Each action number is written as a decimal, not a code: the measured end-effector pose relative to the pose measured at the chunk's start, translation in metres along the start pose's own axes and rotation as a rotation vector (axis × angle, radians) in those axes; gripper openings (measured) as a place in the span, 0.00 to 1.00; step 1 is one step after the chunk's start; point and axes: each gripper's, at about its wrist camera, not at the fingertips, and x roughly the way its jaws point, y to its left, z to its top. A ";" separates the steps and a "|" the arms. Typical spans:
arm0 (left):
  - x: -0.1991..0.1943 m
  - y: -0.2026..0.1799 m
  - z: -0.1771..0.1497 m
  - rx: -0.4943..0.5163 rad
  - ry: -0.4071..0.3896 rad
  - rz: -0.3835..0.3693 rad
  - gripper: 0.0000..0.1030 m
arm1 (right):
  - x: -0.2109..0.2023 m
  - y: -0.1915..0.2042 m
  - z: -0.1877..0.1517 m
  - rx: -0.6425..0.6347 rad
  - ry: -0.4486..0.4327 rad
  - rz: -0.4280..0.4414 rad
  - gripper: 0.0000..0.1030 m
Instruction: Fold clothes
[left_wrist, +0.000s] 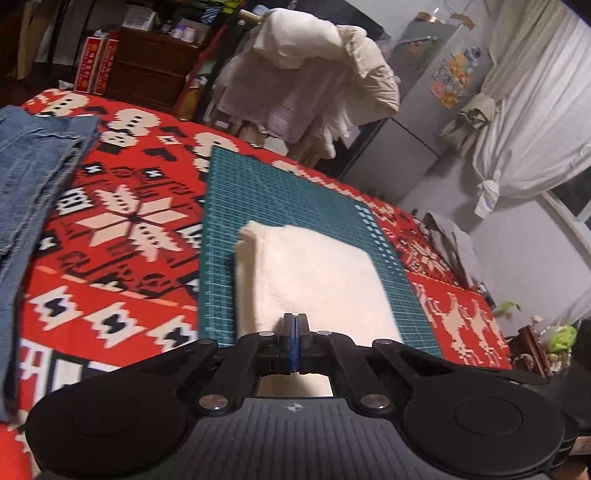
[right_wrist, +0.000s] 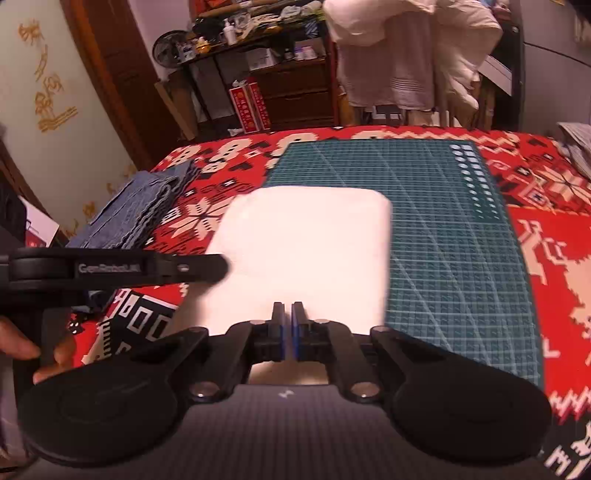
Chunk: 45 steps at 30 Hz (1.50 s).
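With my left gripper (left_wrist: 295, 325) and right gripper (right_wrist: 288, 314) both clenched empty, I'd pinch the soft, light folded white cloth (right_wrist: 306, 243) by its near edge on the cutting mat (right_wrist: 461, 258).

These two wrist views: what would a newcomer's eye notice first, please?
Probably the folded white cloth, lying on the green cutting mat in the middle of the red patterned blanket. Next, the stack of folded denim lies on the blanket, left of the mat. Both the left gripper and right gripper point at the cloth.
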 end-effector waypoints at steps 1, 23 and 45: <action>-0.001 0.001 0.003 -0.015 -0.004 -0.014 0.01 | -0.003 -0.003 0.002 0.010 -0.008 -0.003 0.06; 0.035 -0.003 0.039 -0.038 0.003 -0.079 0.00 | 0.031 -0.033 0.047 0.077 -0.045 -0.005 0.03; 0.032 -0.001 0.055 -0.037 -0.001 -0.108 0.00 | 0.025 -0.067 0.063 0.177 -0.082 0.016 0.06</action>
